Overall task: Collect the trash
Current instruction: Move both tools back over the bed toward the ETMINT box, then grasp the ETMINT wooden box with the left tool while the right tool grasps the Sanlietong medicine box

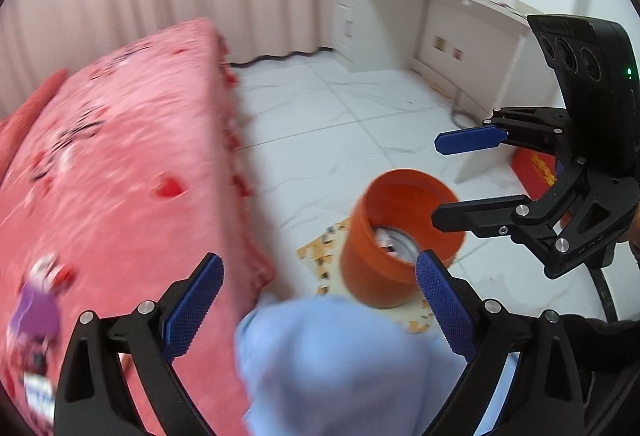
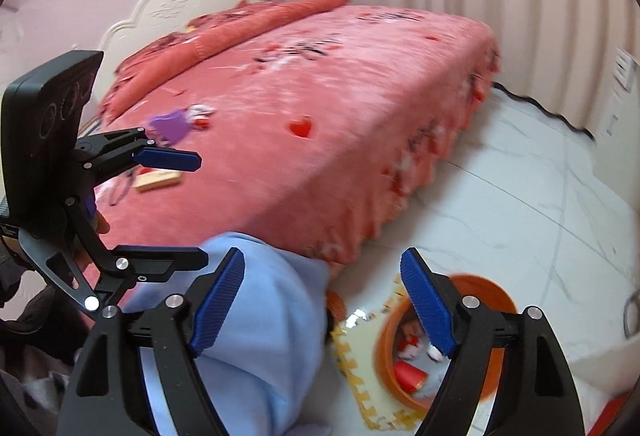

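Left gripper (image 1: pixel 320 310) jaws spread — empty, right gripper (image 2: pixel 322 302) jaws spread — empty, orange bin (image 1: pixel 394 236) lower centre on foam mat (image 2: pixel 360 364), pink bed (image 2: pixel 312 116) upper left.

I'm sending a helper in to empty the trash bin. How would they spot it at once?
Start at the pink bed; beside its corner a puzzle-edged foam mat lies on the white tiled floor. On it stands the orange bucket, round, open-topped, scraps inside.

Black gripper (image 1: pixel 320 310), blue ribbed pads (image 1: pixel 195 310)
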`<state>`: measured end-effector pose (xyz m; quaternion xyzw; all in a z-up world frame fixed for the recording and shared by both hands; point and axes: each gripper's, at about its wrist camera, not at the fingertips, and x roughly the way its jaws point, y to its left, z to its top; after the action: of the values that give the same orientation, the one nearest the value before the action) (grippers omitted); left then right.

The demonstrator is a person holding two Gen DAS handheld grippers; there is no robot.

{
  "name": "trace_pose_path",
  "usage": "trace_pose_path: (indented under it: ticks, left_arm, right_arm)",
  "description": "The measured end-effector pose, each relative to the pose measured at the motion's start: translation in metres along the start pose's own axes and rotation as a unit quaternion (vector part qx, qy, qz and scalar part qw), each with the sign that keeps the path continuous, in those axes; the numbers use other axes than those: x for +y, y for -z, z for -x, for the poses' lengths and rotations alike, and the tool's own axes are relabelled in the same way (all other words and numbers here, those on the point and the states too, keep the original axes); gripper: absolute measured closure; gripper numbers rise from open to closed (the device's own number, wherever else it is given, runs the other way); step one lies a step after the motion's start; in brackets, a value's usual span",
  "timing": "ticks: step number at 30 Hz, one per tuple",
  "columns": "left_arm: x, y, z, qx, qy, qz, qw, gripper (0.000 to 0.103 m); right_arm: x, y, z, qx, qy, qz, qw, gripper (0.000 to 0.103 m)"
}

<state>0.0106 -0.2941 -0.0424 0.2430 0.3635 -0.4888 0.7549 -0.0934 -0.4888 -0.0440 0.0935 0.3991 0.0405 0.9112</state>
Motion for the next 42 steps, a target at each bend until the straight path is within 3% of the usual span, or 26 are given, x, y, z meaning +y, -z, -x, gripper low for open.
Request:
trace_pose_path:
  ticks: [9,14,22,32,34,36,37,41,42]
  left_arm:
    - [0.060,0.068,0.065,0.006,-0.089,0.067,0.9938,0.008]
    - [0.095,0.093,0.085,0.003,-0.110,0.100,0.9889,0.008]
    - [0.139,0.108,0.071,0.001,-0.077,0.104,0.9916,0.008]
    - [0.173,0.113,0.022,0.018,-0.037,0.063,0.9972,0.008]
    - [0.178,0.113,0.014,0.021,-0.027,0.058,0.9977,0.025]
    - [0.179,0.114,0.003,0.031,-0.029,0.048,0.9980,0.031]
    - [0.178,0.116,-0.001,0.036,-0.026,0.044,0.9981,0.043]
    - [0.176,0.124,-0.009,0.044,-0.023,0.039,0.9980,0.056]
    - [0.179,0.125,-0.006,0.040,-0.020,0.047,0.9979,0.068]
  right_arm:
    - [0.095,-0.036,-0.043,0.011,-0.068,0.078,0.995,0.023]
    - [0.141,-0.052,-0.069,0.018,-0.094,0.110,0.989,0.023]
    - [0.173,-0.069,-0.103,0.029,-0.102,0.122,0.987,0.023]
    - [0.167,-0.080,-0.132,0.050,-0.085,0.113,0.989,0.023]
    - [0.165,-0.081,-0.136,0.052,-0.082,0.110,0.989,0.023]
    - [0.164,-0.082,-0.141,0.057,-0.080,0.107,0.989,0.023]
    - [0.163,-0.082,-0.144,0.060,-0.078,0.106,0.990,0.023]
    - [0.164,-0.083,-0.153,0.067,-0.081,0.105,0.989,0.023]
    - [0.166,-0.083,-0.155,0.068,-0.083,0.106,0.989,0.023]
